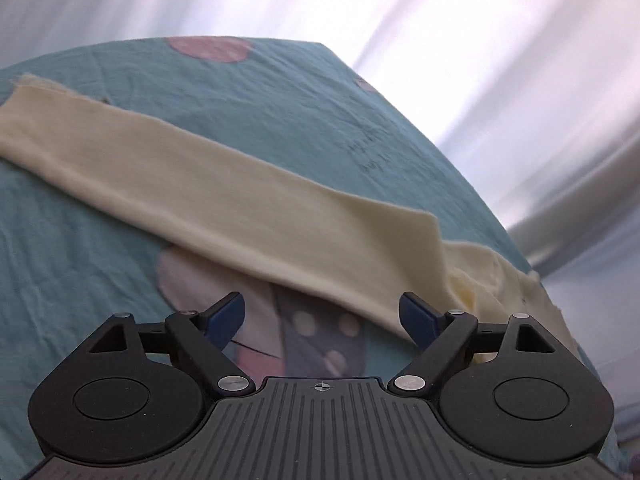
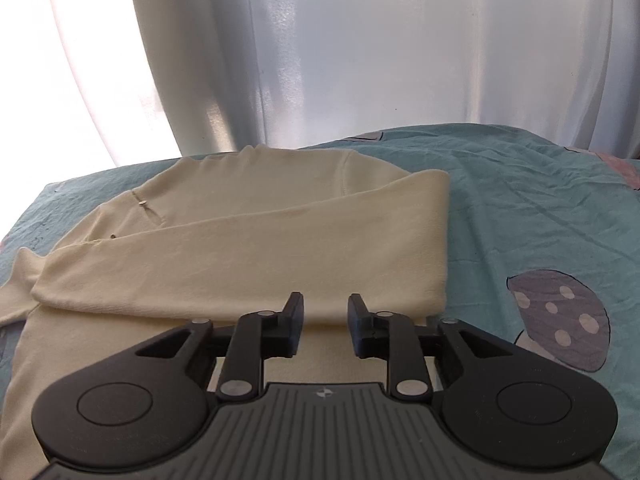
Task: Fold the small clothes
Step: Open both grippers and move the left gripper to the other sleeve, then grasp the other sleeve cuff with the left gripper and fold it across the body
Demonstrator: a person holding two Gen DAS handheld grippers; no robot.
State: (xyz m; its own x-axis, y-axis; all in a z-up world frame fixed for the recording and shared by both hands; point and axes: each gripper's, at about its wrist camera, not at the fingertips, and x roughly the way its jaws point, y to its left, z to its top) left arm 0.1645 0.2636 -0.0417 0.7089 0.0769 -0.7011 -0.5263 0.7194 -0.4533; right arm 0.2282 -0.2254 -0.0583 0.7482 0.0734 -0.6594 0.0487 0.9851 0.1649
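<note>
Both grippers, left (image 1: 322,318) spread wide and right (image 2: 325,322) partly parted, hold nothing, so the cream long-sleeved top's (image 2: 248,248) folded sleeve (image 1: 208,184) could slip askew.

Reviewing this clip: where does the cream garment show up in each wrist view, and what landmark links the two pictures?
Left wrist: the cream garment runs as a long band from upper left to lower right, ahead of the open left gripper.
Right wrist: it fills the left and centre, folded over itself, directly ahead of the open right gripper.
Shared landmark: the teal bedsheet with its spotted mushroom print.
</note>
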